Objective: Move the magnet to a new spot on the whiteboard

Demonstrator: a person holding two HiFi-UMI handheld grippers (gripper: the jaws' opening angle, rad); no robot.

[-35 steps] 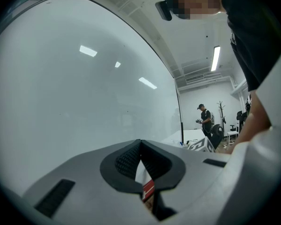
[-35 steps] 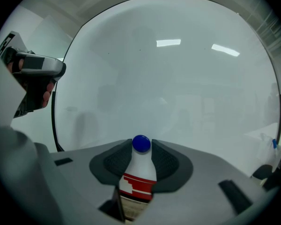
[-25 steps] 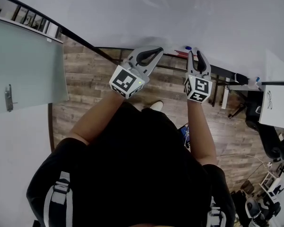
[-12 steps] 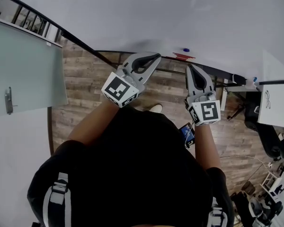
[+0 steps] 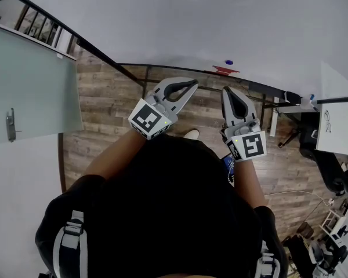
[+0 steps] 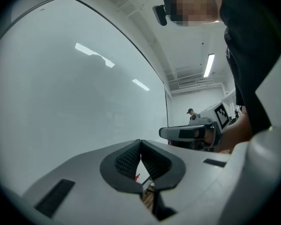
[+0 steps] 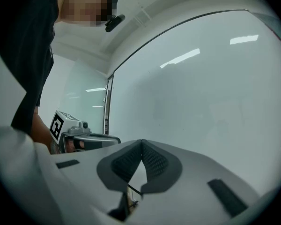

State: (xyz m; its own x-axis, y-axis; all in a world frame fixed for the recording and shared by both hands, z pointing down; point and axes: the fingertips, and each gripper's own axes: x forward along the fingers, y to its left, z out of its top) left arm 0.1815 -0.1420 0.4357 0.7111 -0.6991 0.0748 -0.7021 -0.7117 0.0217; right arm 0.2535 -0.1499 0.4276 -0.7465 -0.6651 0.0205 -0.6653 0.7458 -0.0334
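Checked magnet against tongs.
Found blue magnet low on whiteboard, apart from right gripper, farther from left gripper; saw both closed, empty.

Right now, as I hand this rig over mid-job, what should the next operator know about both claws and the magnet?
Left claw: shut, empty, short of the whiteboard.
Right claw: shut, empty, drawn back; a second ago it was up at the magnet.
Blue magnet: on the whiteboard beside a red item, free of both claws.
Done: magnet looks placed and released.
Left: probably only confirming the spot.
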